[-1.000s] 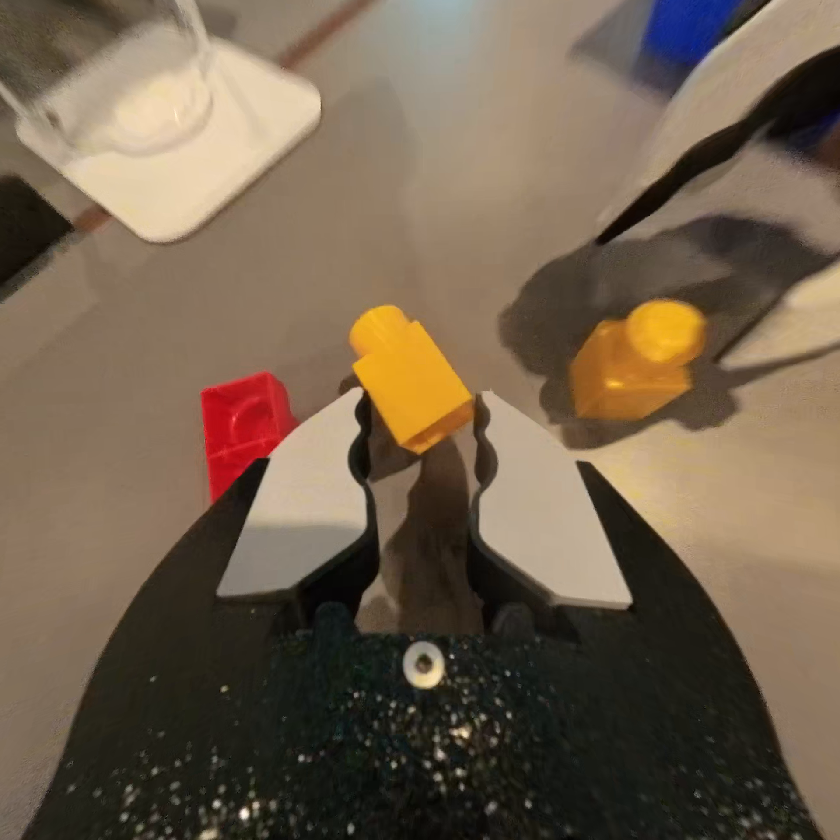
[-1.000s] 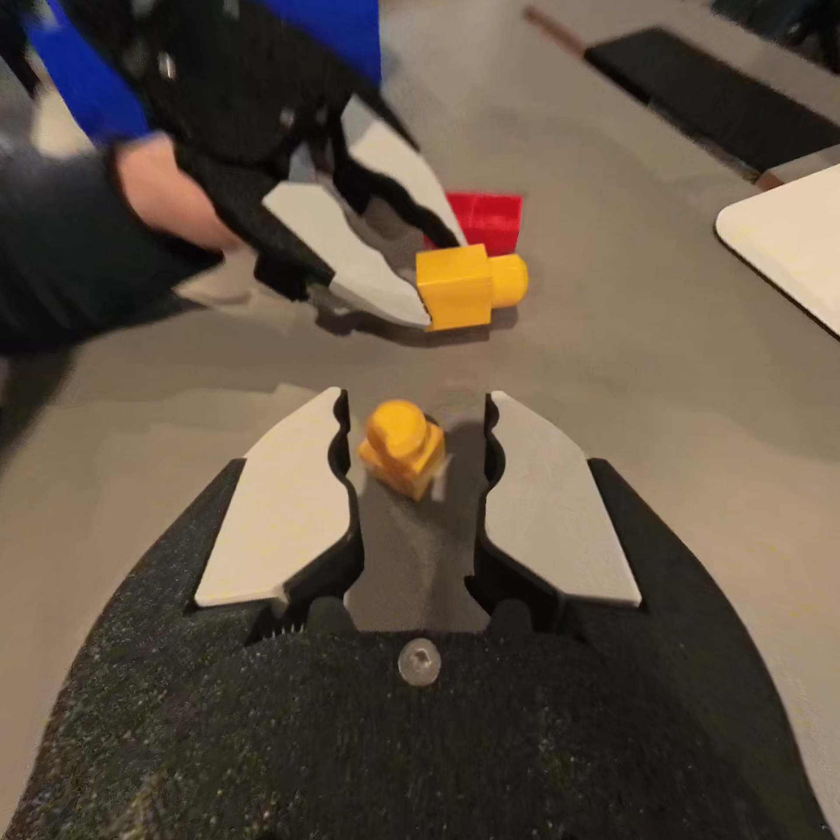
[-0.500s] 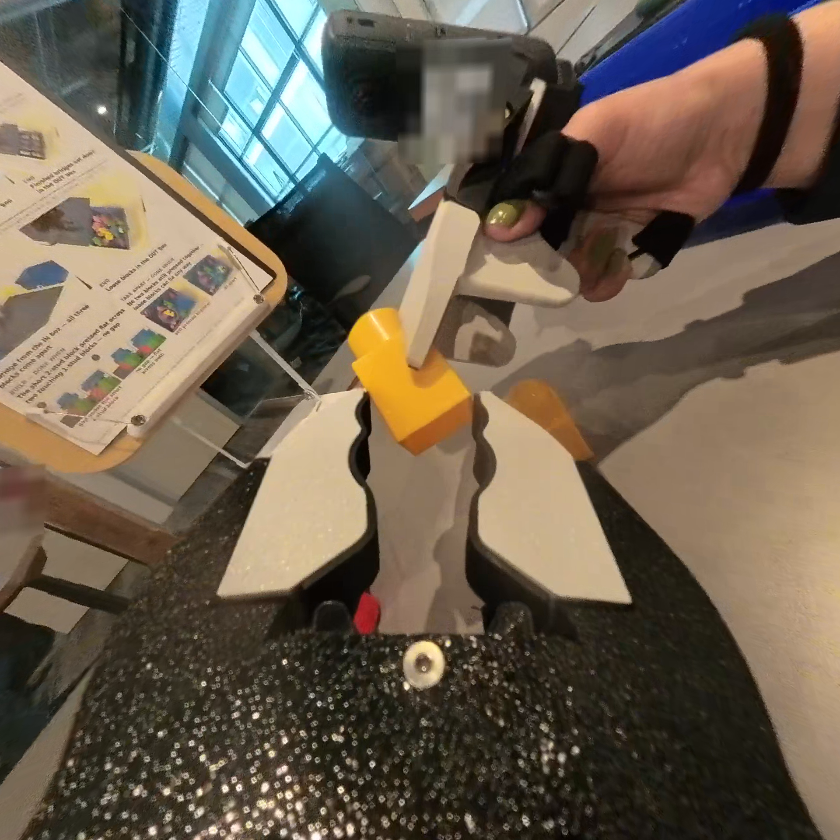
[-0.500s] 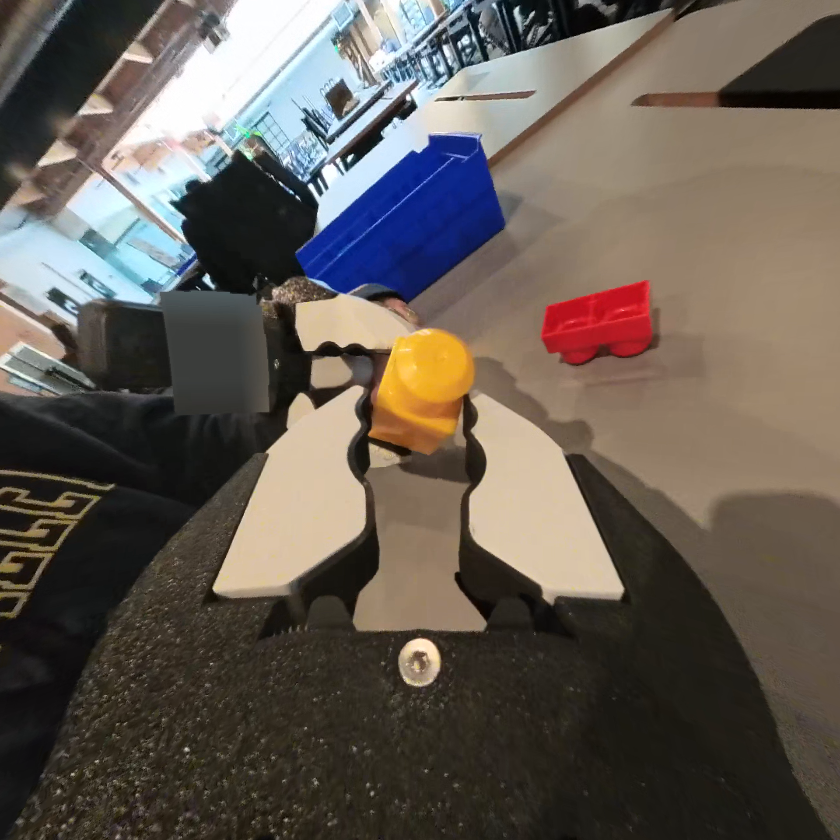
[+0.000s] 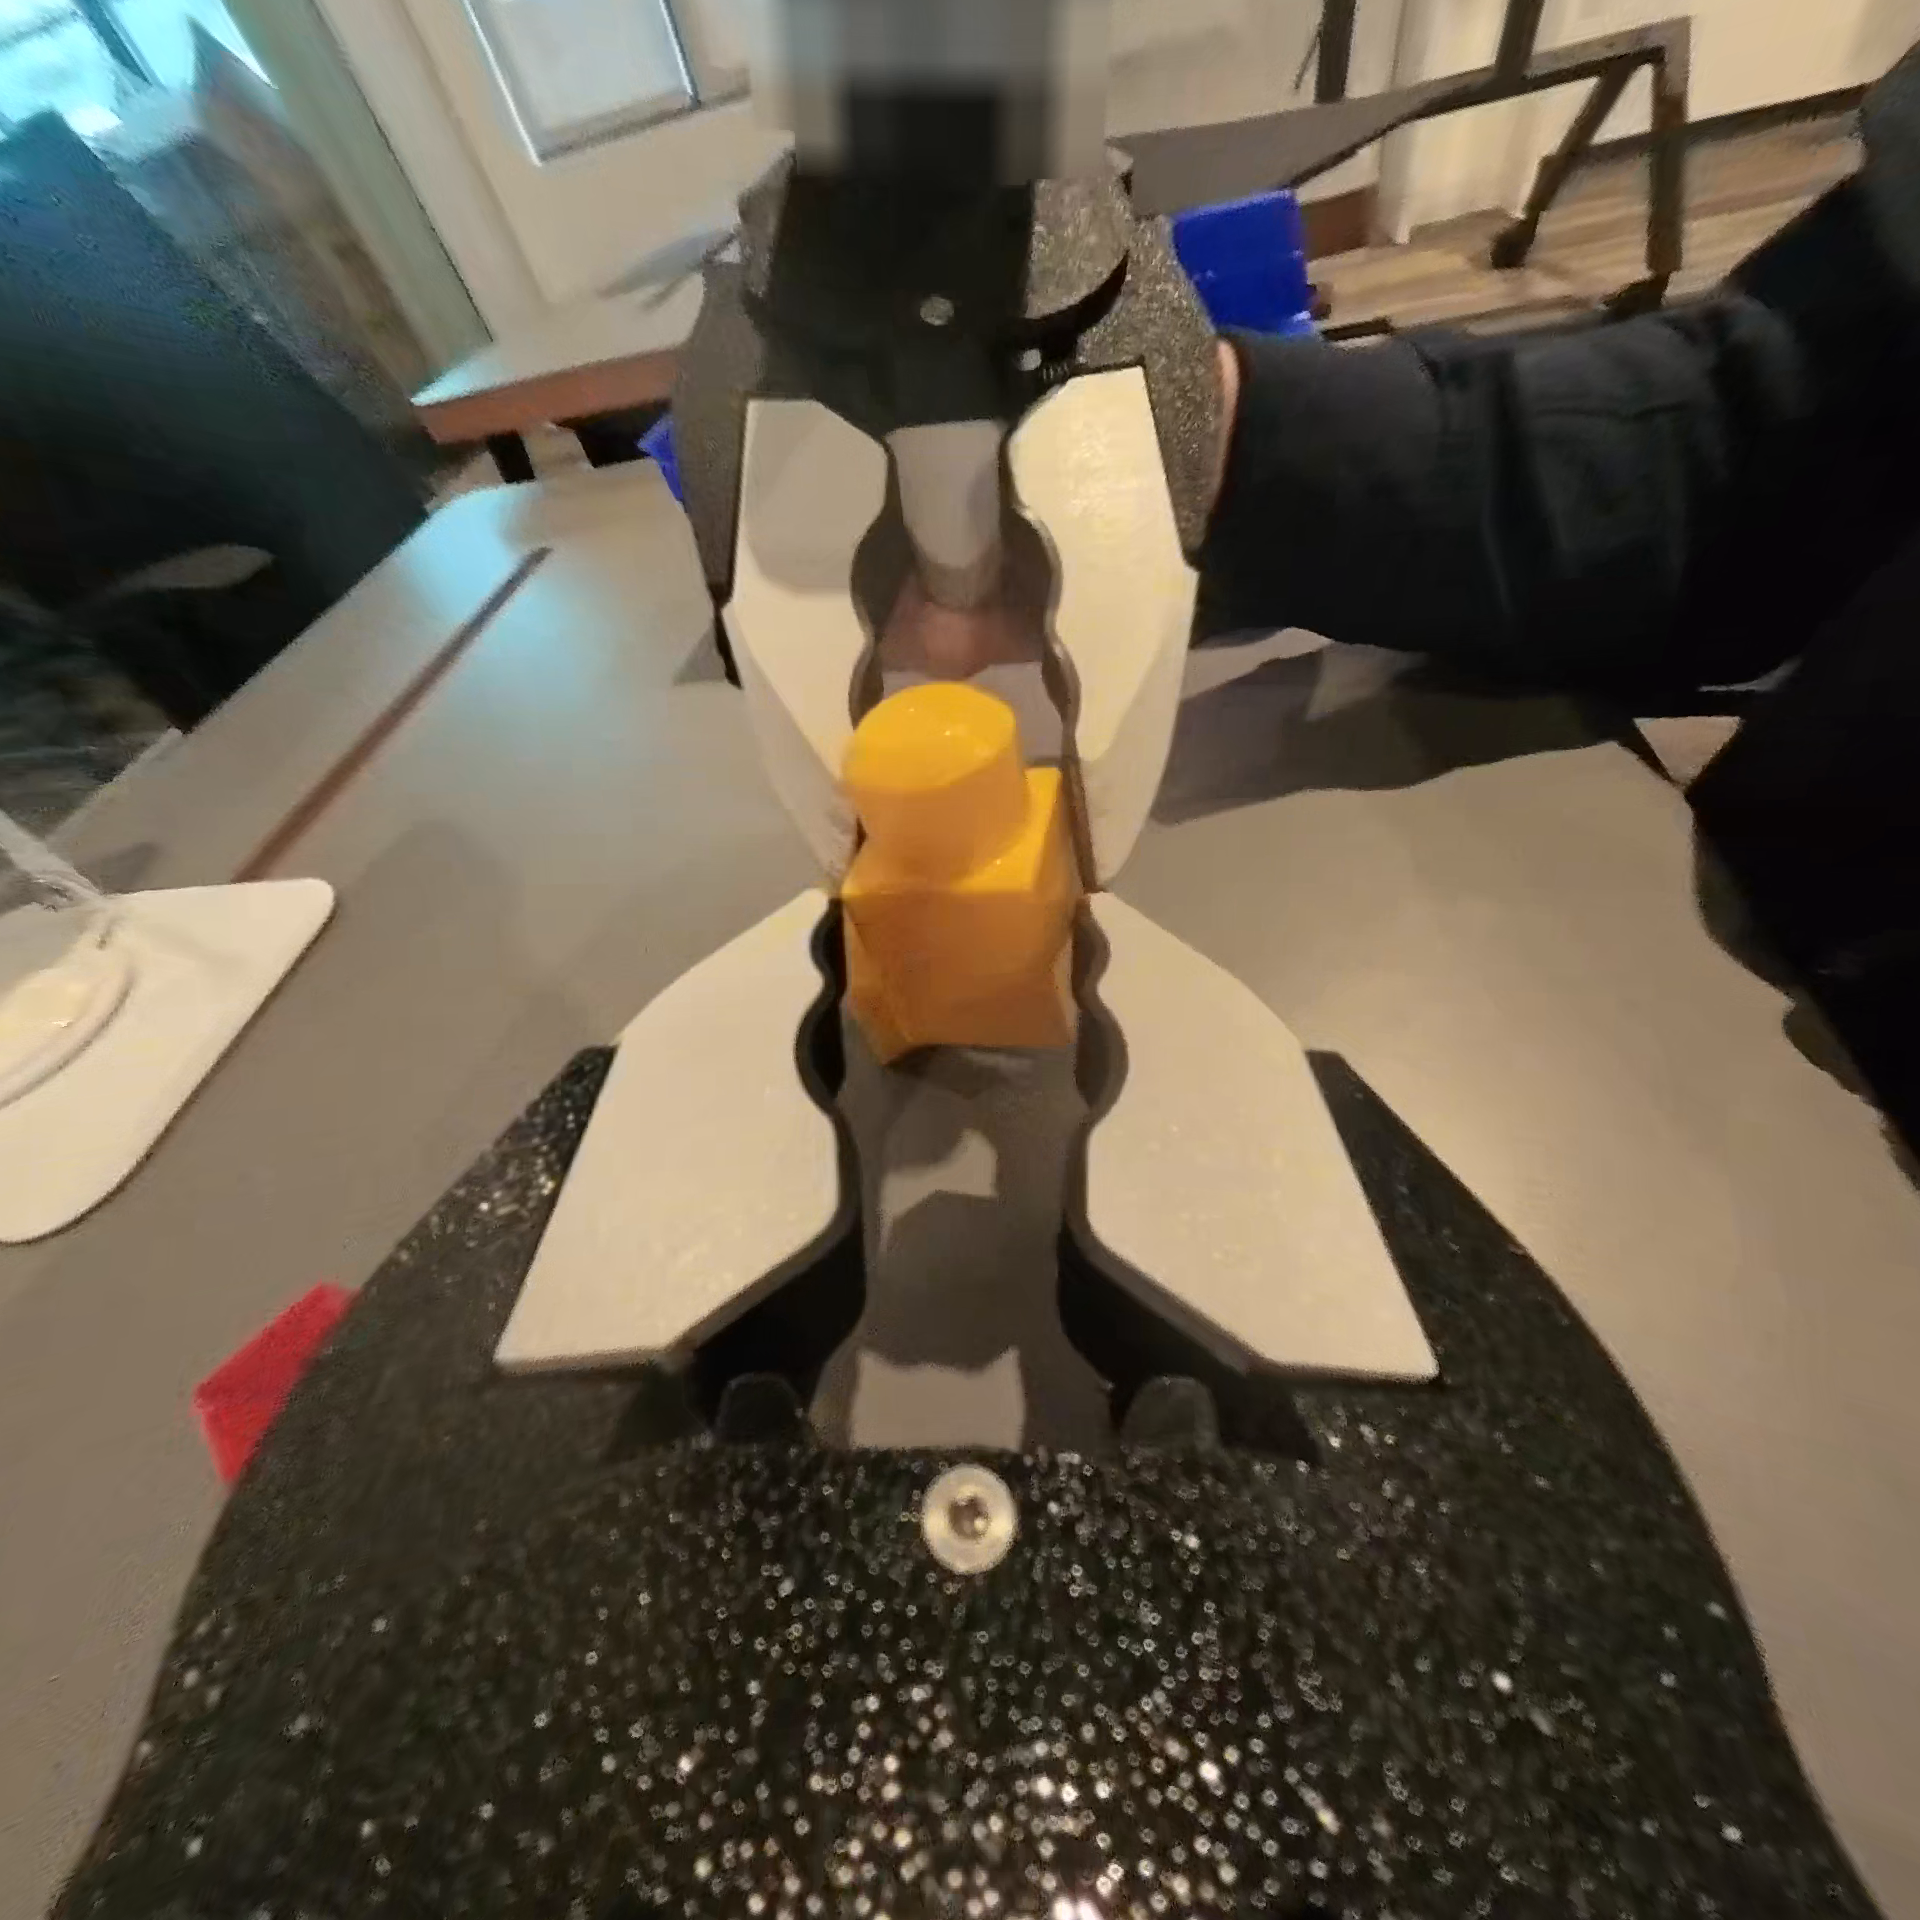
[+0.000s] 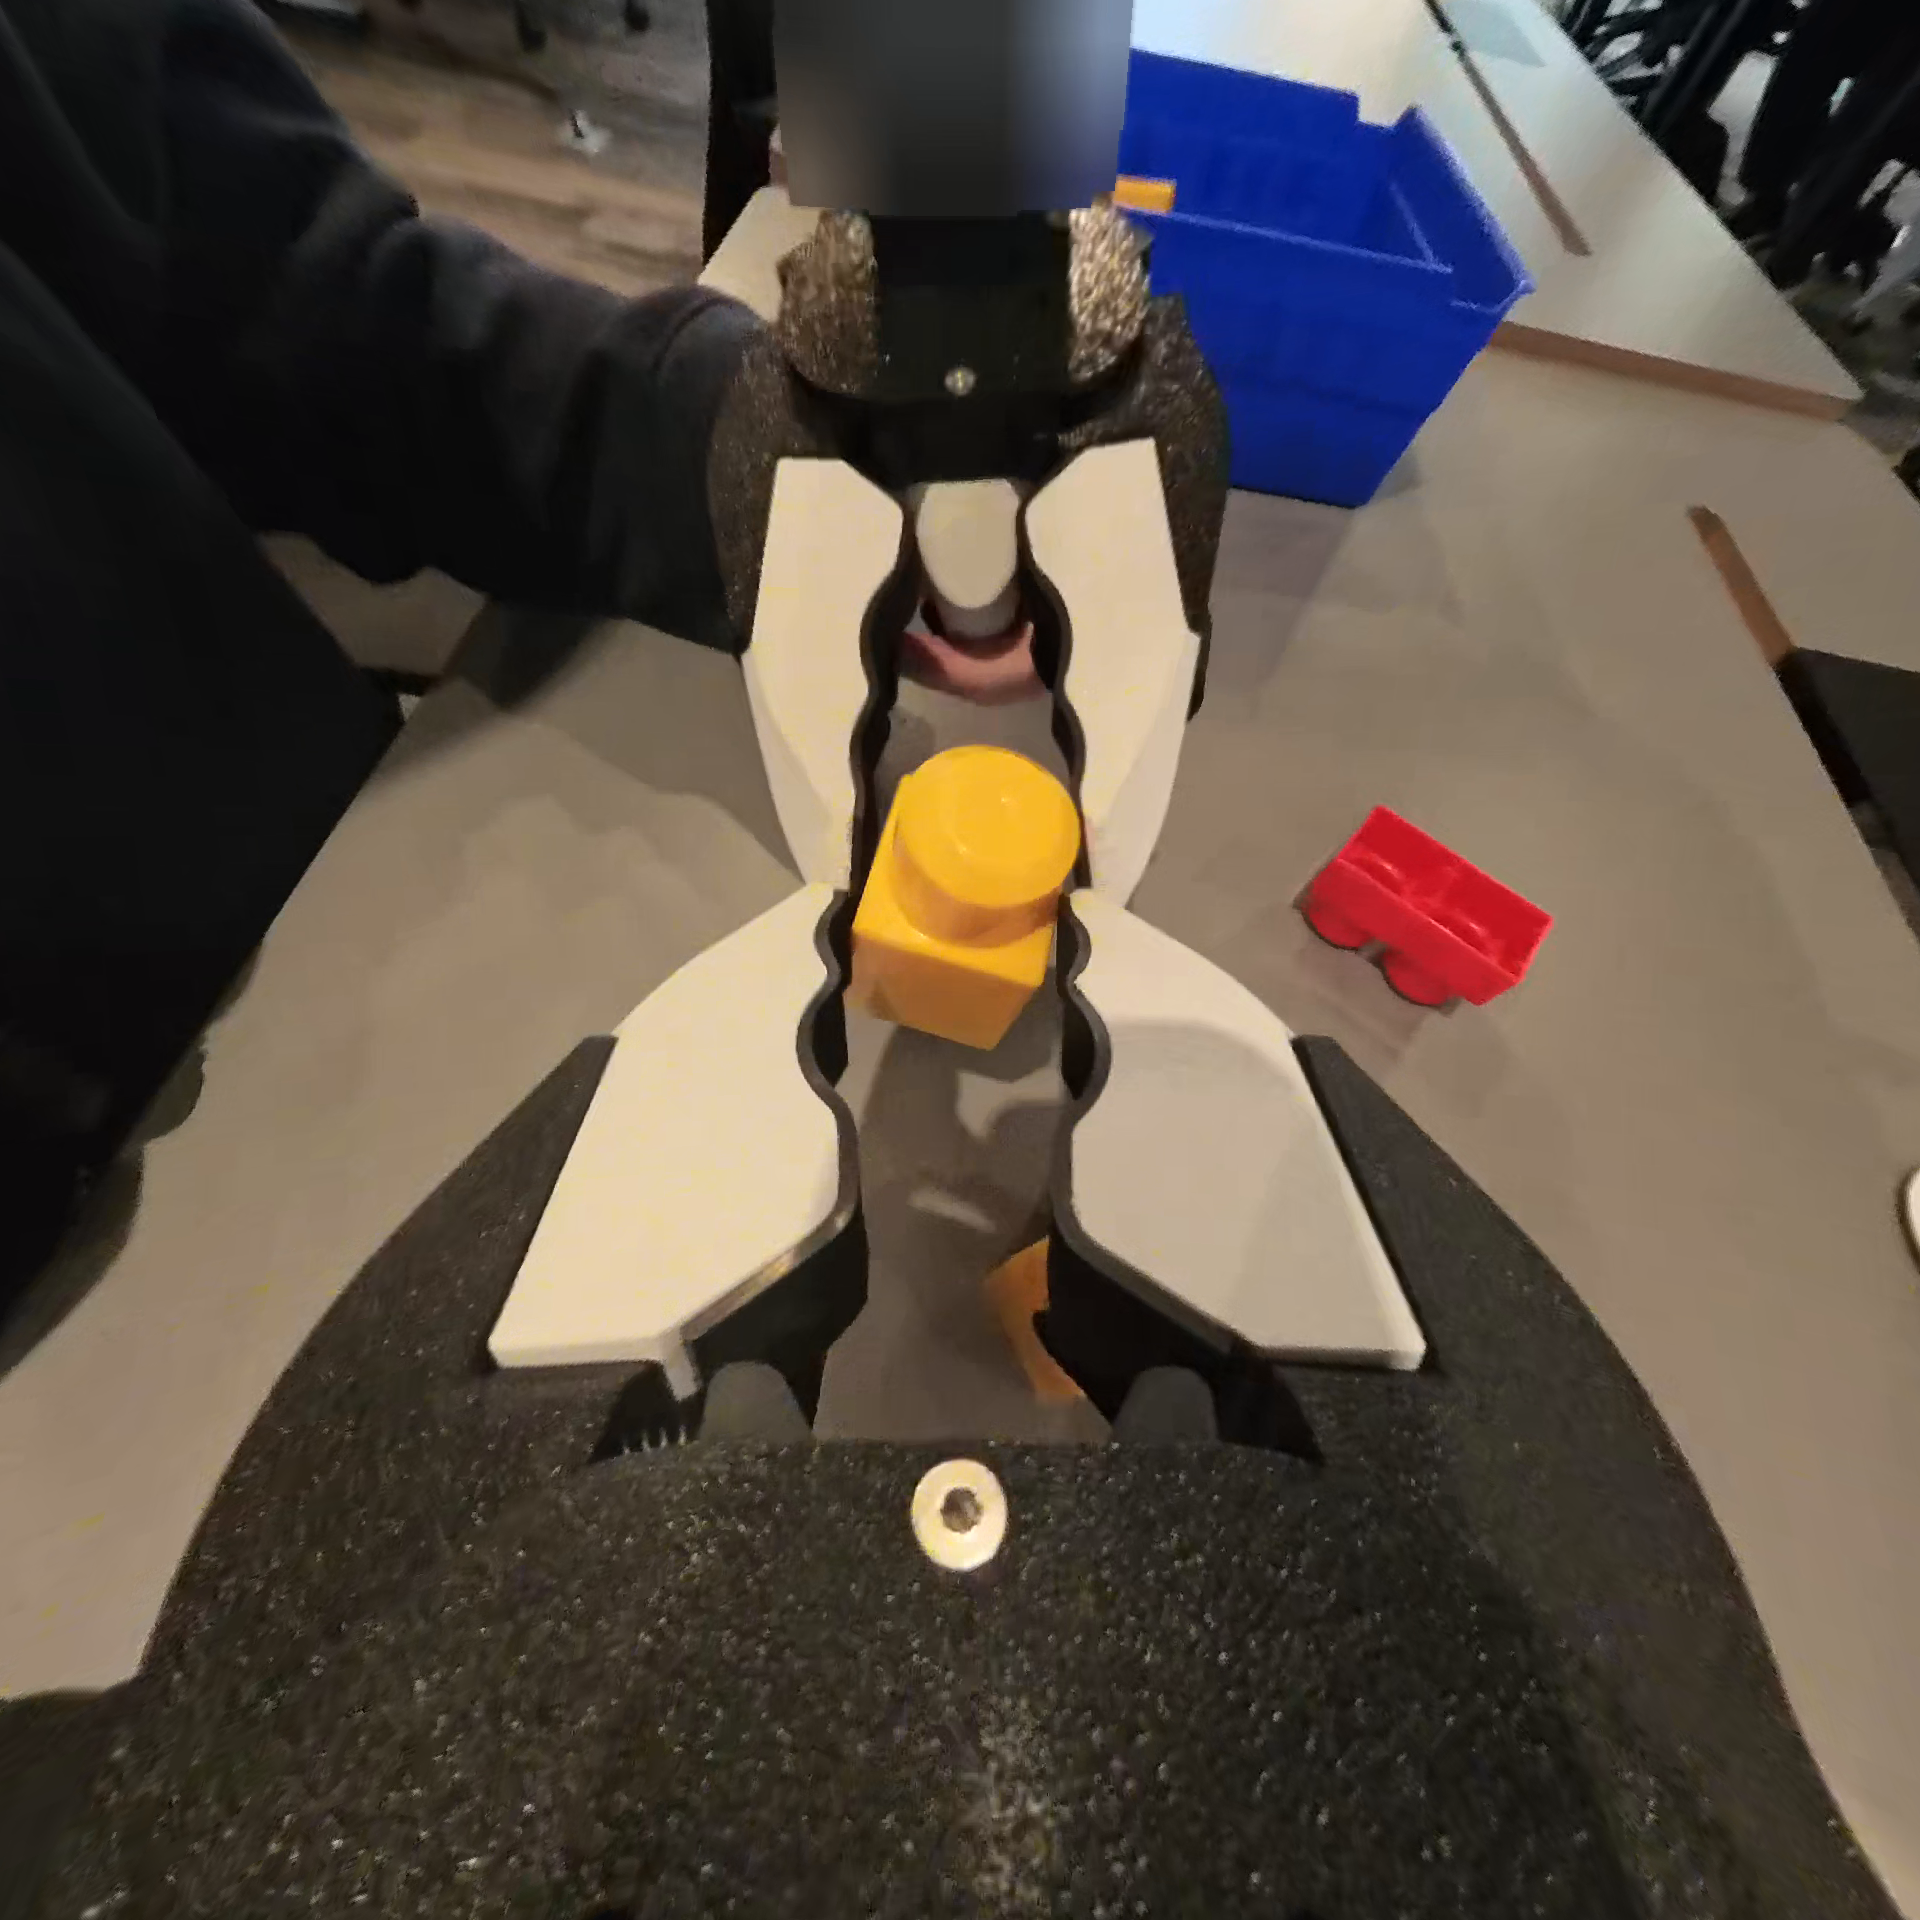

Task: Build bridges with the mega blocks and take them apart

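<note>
Facing grippers [image 5: 956,914] [image 6: 956,914], each clamping a yellow block [image 5: 951,966] [image 6: 956,935], over grey table [image 6: 1455,1195].

A white rounded square coaster [image 5: 135,1049] lies on the grey desk [image 5: 520,790], carrying a clear glass [image 5: 42,935]. A dark strip [image 6: 1735,592] crosses the desk's far side.

Yellow block [image 5: 956,935], red block [image 6: 1423,925], blue bin [image 6: 1309,270] — grey table [image 6: 1558,1143], white mat [image 5: 156,1039]

Glossy yellow plastic block [image 5: 956,914], glossy red plastic block [image 6: 1423,925], matt grey tabletop [image 6: 1558,1143], grainy black gripper body [image 5: 935,1662].
</note>
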Action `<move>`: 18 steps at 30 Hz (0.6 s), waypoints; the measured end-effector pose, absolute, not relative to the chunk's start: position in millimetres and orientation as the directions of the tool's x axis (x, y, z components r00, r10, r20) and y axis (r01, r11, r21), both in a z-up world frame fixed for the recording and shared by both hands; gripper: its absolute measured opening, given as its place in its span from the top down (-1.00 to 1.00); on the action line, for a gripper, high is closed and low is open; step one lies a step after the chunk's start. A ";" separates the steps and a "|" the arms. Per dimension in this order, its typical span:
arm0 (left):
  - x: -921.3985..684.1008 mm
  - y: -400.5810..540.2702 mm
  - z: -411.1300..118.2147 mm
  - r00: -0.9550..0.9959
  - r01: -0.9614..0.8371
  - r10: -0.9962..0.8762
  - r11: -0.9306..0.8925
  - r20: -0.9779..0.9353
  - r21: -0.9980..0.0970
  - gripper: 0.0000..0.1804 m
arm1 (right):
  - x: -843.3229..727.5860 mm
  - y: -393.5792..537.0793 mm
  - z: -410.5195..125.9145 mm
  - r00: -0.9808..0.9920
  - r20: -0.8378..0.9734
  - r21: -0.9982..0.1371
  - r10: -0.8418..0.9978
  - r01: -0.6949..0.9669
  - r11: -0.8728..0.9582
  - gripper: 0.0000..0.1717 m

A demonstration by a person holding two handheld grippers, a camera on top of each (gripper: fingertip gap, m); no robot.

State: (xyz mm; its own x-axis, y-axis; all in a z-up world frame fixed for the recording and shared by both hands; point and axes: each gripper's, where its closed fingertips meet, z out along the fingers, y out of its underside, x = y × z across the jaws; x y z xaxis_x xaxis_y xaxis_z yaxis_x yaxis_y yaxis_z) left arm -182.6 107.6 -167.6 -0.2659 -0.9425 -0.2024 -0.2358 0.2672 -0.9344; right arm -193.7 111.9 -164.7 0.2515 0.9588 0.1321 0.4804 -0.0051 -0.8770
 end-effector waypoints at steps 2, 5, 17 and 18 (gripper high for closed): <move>-182.4 108.3 -170.6 -0.274 -0.251 -0.942 0.264 -0.193 -0.931 0.55 | -193.6 112.0 -167.0 0.251 0.137 -0.873 0.958 0.487 -0.003 0.56; -182.6 112.9 -173.0 -0.262 -0.243 -0.947 0.249 -0.184 -0.937 0.59 | -189.1 114.0 -165.4 0.293 0.121 -0.885 0.949 0.465 -0.031 0.49; -188.5 137.6 -220.2 -0.228 -0.444 -0.970 0.185 -0.089 -0.877 0.59 | -122.4 125.4 -220.7 0.506 0.002 -0.773 0.863 0.548 -0.320 0.40; -186.3 137.7 -223.0 -0.226 -0.456 -0.971 0.179 -0.081 -0.872 0.60 | -121.2 124.2 -225.7 0.516 -0.029 -0.753 0.856 0.552 -0.358 0.44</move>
State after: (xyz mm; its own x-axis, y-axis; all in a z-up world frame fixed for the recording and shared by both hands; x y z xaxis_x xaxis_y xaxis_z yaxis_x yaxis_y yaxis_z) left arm -186.3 137.7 -223.0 -0.2261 -0.9707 -0.0808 -0.4564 0.1789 -0.8716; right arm -121.2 124.2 -225.7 0.5164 0.8559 -0.0286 0.5521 -0.3582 -0.7529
